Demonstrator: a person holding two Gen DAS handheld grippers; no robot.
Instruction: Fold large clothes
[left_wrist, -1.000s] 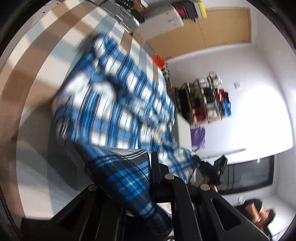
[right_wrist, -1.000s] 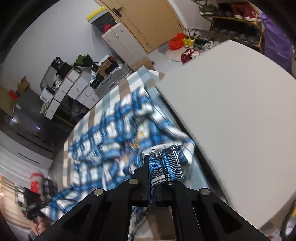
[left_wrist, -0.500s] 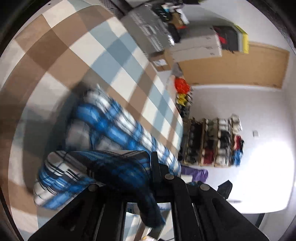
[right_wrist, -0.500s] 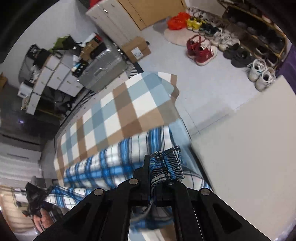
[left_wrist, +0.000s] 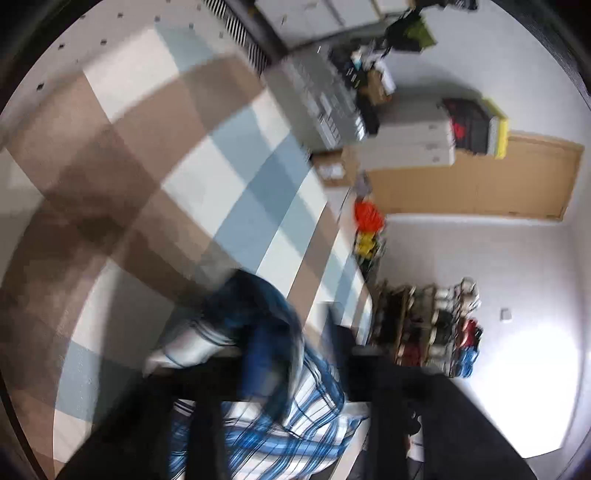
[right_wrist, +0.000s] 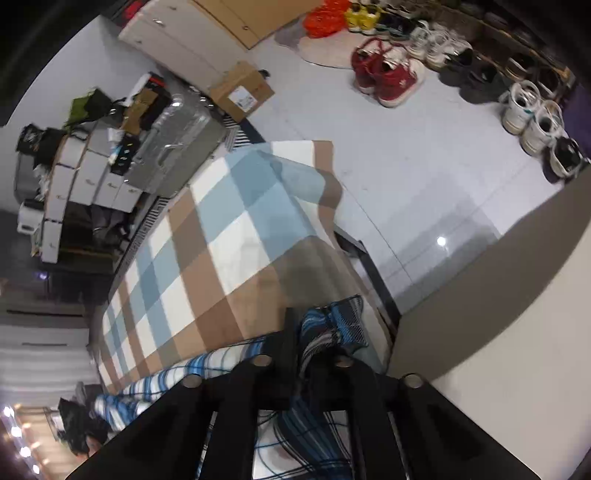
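Observation:
The blue-and-white plaid shirt (left_wrist: 295, 424) lies on a brown, blue and white checked cover (left_wrist: 221, 166). My left gripper (left_wrist: 280, 343) is low over the cover. Its jaws are opening and stand well apart, with a dark blue bunch of the shirt loose between them; this view is blurred. My right gripper (right_wrist: 308, 343) points steeply down near the cover's (right_wrist: 221, 240) near corner. Its jaws are opening too, a small gap showing, and a folded corner of the shirt (right_wrist: 340, 317) still sits between the fingers. A strip of shirt runs left along the cover's edge.
A white tabletop (right_wrist: 517, 332) lies close on the right, with a black frame (right_wrist: 376, 280) between it and the cover. Beyond are floor with several shoes (right_wrist: 388, 74), a cardboard box (right_wrist: 240, 92), a silver suitcase (right_wrist: 173, 140), drawers and a shoe rack (left_wrist: 424, 325).
Both grippers have swept across the checked cover, carrying the shirt over itself. Their jaws, shut on fabric before, have now parted, the left far more than the right.

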